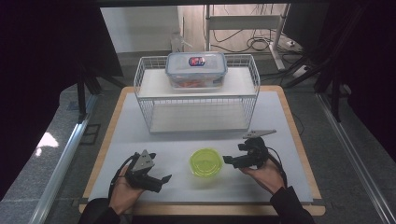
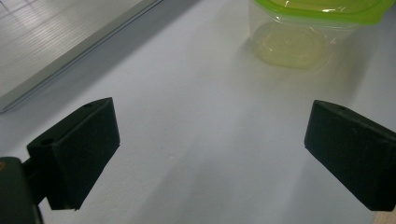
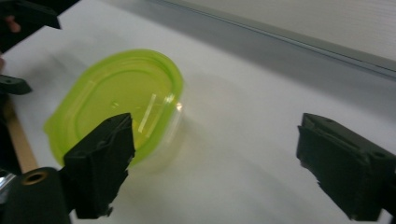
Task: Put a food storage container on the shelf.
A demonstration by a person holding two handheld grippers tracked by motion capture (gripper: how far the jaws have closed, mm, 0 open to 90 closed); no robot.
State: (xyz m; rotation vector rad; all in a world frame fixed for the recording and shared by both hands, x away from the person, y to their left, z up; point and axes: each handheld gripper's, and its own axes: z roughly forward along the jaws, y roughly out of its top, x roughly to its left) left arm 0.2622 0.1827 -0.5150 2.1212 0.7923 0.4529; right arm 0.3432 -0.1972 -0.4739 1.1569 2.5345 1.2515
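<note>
A green-lidded clear container [image 1: 205, 162] is seen upright on the white mat [image 1: 289, 140], between the left gripper [image 1: 159, 179] and the right gripper [image 1: 229, 160], its oval lid's long axis not clearly readable. Both grippers are held spread apart, nothing between their jaws. A blue-rimmed storage box [image 1: 196, 69] with an unreadable red-blue label is set on the wire rack [image 1: 144, 100].
</note>
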